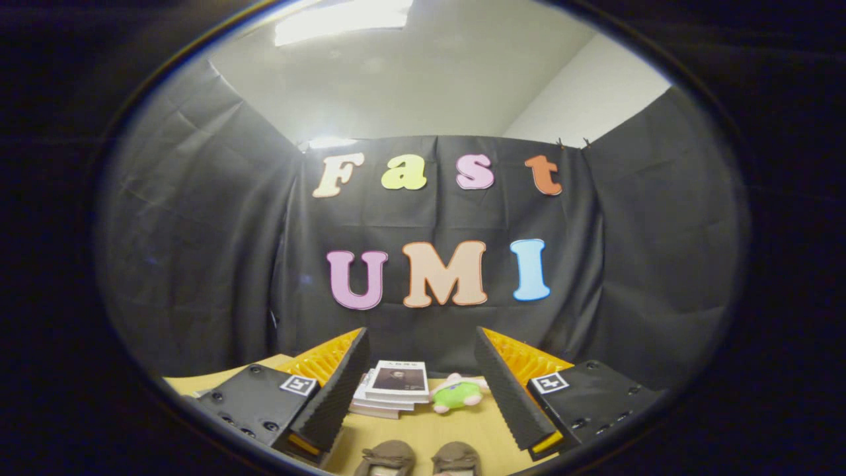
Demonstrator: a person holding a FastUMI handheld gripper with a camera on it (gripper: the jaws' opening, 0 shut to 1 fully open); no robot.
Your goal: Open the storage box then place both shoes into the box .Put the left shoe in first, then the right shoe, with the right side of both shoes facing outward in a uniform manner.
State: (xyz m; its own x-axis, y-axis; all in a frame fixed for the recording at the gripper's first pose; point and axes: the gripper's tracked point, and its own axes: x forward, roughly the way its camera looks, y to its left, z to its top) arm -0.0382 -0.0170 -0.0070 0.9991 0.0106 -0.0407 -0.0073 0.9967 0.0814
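Note:
Two brown shoes stand side by side on the wooden table, the left one and the right one, with just their near ends visible low between my fingers. My gripper is held above the table and open wide, its black ribbed fingers angled apart with nothing between them. No part of the fingers touches either shoe.
A stack of books lies on the table beyond the shoes, near the back wall. A small green and pink plush toy lies right of the books.

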